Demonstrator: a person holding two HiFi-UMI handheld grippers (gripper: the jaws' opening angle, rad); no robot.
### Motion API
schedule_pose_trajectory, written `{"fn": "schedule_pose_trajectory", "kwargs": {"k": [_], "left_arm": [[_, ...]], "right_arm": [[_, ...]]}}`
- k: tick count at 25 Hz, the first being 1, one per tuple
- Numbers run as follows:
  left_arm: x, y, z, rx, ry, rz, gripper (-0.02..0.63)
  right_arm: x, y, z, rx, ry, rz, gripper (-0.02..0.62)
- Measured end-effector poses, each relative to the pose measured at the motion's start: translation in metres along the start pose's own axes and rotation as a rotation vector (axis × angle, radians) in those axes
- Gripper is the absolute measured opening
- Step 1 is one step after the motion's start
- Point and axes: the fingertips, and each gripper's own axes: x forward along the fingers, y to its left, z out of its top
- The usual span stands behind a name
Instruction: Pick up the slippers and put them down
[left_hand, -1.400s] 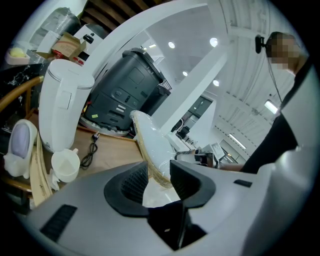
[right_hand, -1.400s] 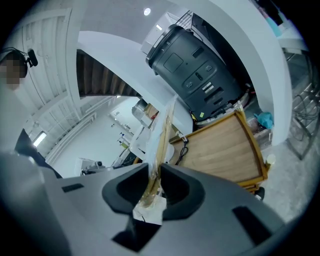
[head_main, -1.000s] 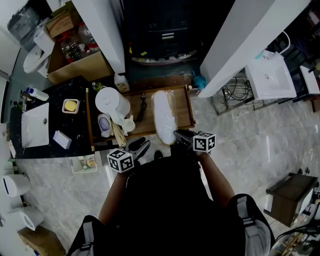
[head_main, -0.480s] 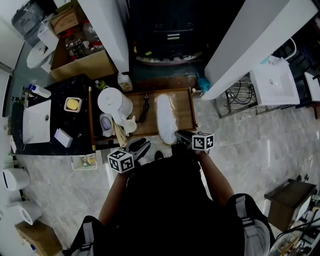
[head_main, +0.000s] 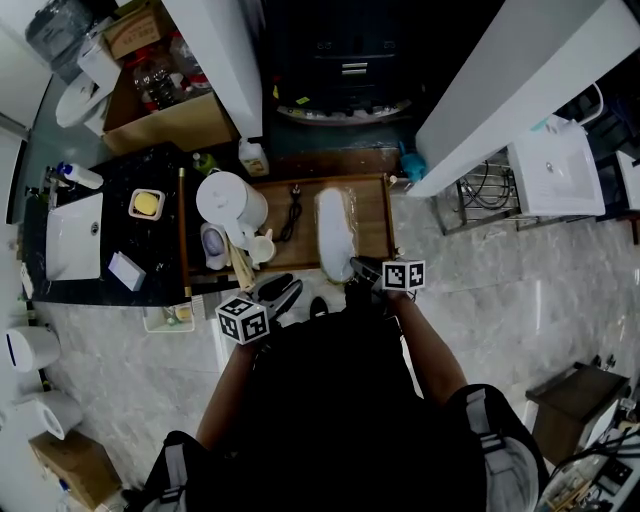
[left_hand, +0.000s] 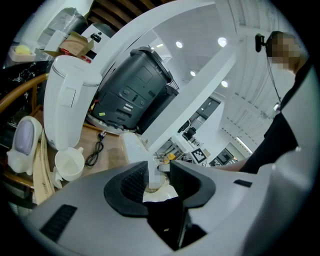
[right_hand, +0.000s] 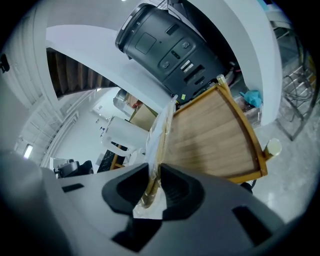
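Far left, head view: white sink (head_main: 70, 255) set in the black counter (head_main: 150, 170), with a yellow soap dish (head_main: 146, 204) beside it.

Next right: white kettle (head_main: 230, 203) upright at the left end of the wooden tray (head_main: 375, 215). A small white cup (head_main: 262, 247) stands just beside the kettle, and a black cable (head_main: 292, 215) lies on the wood.

My left gripper (head_main: 283, 292) is at the tray's near-left corner. In the left gripper view its jaws stand apart with nothing between the pads, so it is empty. It looks across the tray at the kettle, the cup and the cable.

Centre: the slippers (head_main: 335, 230), a long white pair in clear plastic wrap, lie lengthwise over the middle of the tray. I cannot tell whether their far end touches the wood.

My right gripper (head_main: 358, 266) is at the near end of the slippers. In the right gripper view the wrapped pair runs edge-on between the pads and both jaws are clamped on it, so the grip is firm.

Beyond the tray sits a dark grey machine (right_hand: 170, 47).

Far right, head view: a second white basin (head_main: 555, 165) on a wire stand over the marble floor (head_main: 500, 280).
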Motion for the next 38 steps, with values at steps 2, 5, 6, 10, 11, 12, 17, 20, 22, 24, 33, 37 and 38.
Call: {"fn": "schedule_pose_trajectory", "kwargs": {"k": [2, 5, 6, 10, 11, 12, 17, 20, 22, 24, 33, 37, 38], "left_arm": [[0.000, 0.001, 0.000, -0.002, 0.002, 0.004, 0.141], [0.000, 0.003, 0.000, -0.005, 0.007, 0.010, 0.141], [0.000, 0.004, 0.000, -0.006, 0.008, 0.012, 0.141], [-0.001, 0.006, 0.000, -0.014, 0.006, 0.026, 0.141], [-0.002, 0.006, 0.000, -0.016, 0.006, 0.030, 0.141], [-0.002, 0.007, 0.000, -0.017, 0.005, 0.033, 0.141], [-0.005, 0.011, 0.000, -0.023, 0.003, 0.049, 0.141], [-0.006, 0.011, -0.001, -0.026, 0.004, 0.055, 0.141], [-0.006, 0.012, 0.000, -0.023, 0.004, 0.062, 0.141], [-0.007, 0.013, 0.001, -0.019, 0.001, 0.067, 0.141], [-0.011, 0.017, 0.003, -0.025, -0.004, 0.084, 0.141], [-0.014, 0.017, 0.002, -0.027, -0.003, 0.088, 0.141], [-0.014, 0.018, 0.002, -0.027, -0.004, 0.089, 0.141]], "right_arm": [[0.005, -0.004, -0.003, 0.011, 0.015, -0.002, 0.084], [0.012, -0.010, -0.005, 0.033, 0.031, -0.004, 0.083], [0.013, -0.012, -0.005, 0.047, 0.031, -0.004, 0.083], [0.019, -0.019, -0.007, 0.097, 0.028, -0.010, 0.084], [0.021, -0.021, -0.008, 0.100, 0.032, -0.013, 0.083], [0.023, -0.022, -0.008, 0.100, 0.038, -0.016, 0.084], [0.032, -0.029, -0.011, 0.116, 0.060, -0.035, 0.084], [0.038, -0.036, -0.009, 0.135, 0.059, -0.046, 0.084], [0.043, -0.040, -0.009, 0.144, 0.063, -0.053, 0.084], [0.047, -0.042, -0.011, 0.144, 0.077, -0.063, 0.084], [0.057, -0.048, -0.016, 0.116, 0.121, -0.107, 0.084], [0.059, -0.051, -0.020, 0.096, 0.142, -0.144, 0.087], [0.060, -0.052, -0.020, 0.087, 0.146, -0.153, 0.091]]}}
